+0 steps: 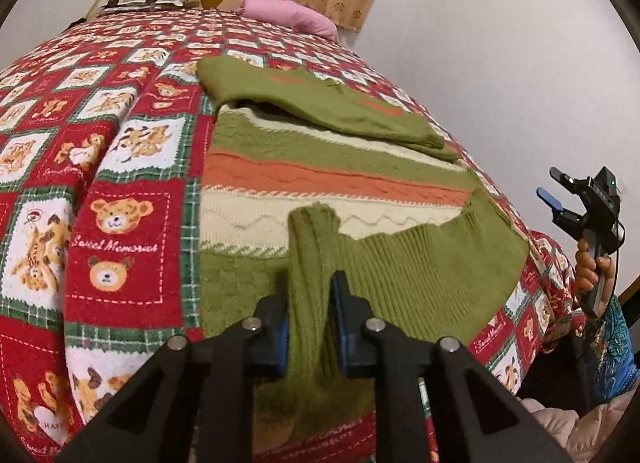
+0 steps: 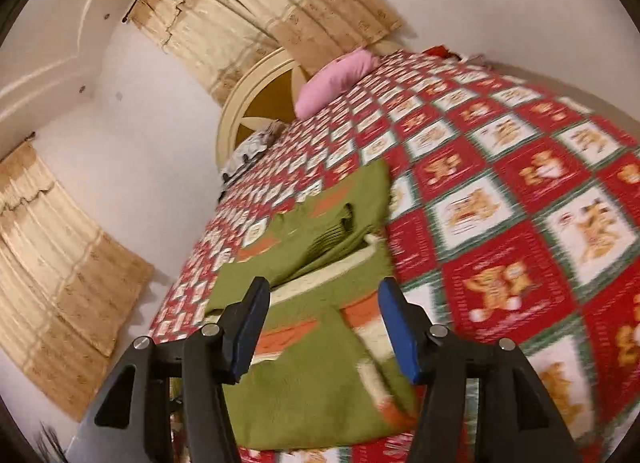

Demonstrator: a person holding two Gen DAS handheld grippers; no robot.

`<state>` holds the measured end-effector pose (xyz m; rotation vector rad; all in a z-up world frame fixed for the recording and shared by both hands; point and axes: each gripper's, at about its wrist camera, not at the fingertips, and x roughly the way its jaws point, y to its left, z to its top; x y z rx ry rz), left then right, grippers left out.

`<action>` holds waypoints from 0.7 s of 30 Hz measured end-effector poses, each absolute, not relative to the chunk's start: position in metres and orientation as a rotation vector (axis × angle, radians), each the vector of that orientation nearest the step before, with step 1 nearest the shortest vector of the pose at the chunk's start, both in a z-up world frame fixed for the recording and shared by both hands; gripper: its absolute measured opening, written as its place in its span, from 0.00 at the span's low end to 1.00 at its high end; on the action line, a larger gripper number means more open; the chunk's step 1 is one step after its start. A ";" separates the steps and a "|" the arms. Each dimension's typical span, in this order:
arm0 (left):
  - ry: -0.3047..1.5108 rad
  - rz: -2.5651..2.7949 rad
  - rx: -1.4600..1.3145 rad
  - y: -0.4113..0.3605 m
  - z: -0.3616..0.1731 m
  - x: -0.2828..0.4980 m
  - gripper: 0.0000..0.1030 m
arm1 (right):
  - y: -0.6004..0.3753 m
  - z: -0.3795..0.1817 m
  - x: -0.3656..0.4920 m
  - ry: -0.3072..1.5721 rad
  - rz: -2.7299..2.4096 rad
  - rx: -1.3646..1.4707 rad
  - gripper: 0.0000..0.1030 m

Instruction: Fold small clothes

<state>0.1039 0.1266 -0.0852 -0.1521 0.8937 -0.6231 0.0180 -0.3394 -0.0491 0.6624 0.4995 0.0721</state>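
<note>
A bed [image 1: 132, 167] under a red teddy-bear quilt fills the room. My left claw [image 1: 309, 327] pinches the ribbed green sleeve of the sweater [image 1: 320, 179] lying on it; my right claw [image 2: 320, 327] hovers spread. The knit looks soft, floppy and thick, best gripped at cuffs or hem; green, orange, cream stripes.

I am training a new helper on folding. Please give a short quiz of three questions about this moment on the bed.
1. True or false: the left tool is closed on green fabric of the sweater.
2. The right tool is: A) open and holding nothing, B) gripping the pink pillow, C) closed on a sleeve.
3. Fill in: the sweater lies on a red blanket printed with ____.

Key: 1 true; 2 A; 3 bears.
</note>
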 end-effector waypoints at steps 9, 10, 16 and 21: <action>0.896 -0.614 -0.196 0.128 -0.087 0.107 0.22 | -0.253 -0.080 0.068 0.749 0.103 0.075 0.56; 0.898 -0.618 -0.204 0.128 -0.087 0.108 0.24 | -0.247 -0.086 0.080 0.769 0.091 0.033 0.56; 0.899 -0.634 -0.223 0.124 -0.086 0.107 0.34 | -0.235 -0.112 0.100 0.834 0.113 -0.033 0.54; 0.873 -0.589 -0.155 0.118 -0.082 0.102 0.09 | -0.224 -0.099 0.081 0.821 0.080 -0.068 0.13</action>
